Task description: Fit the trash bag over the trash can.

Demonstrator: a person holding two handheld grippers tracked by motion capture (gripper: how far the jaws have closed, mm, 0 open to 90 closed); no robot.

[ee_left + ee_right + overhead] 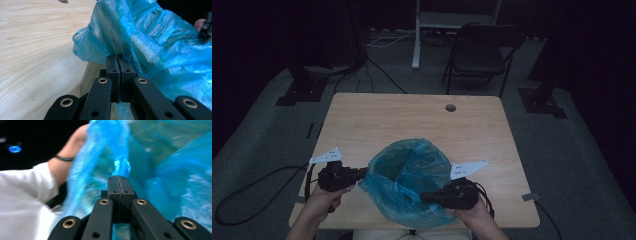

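Note:
A blue plastic bag [407, 182] stands open-mouthed near the front edge of the wooden table [412, 120]. My left gripper [361, 173] is at the bag's left rim, jaws shut on a fold of the blue film [119, 55]. At the bag's front right rim, my right gripper [426, 197] is shut on a twisted bit of the film [119, 177]. In the left gripper view the bag [155, 42] bulges to the right of the jaws. The right gripper view has the bag [160, 177] close up and blurred, with a hand and white sleeve [22, 195] behind it.
The table has a round cable hole [450, 107] near its far edge. A dark folding chair [479, 52] and a white stand [417, 35] are on the floor beyond. Cables trail on the floor at left [247, 195].

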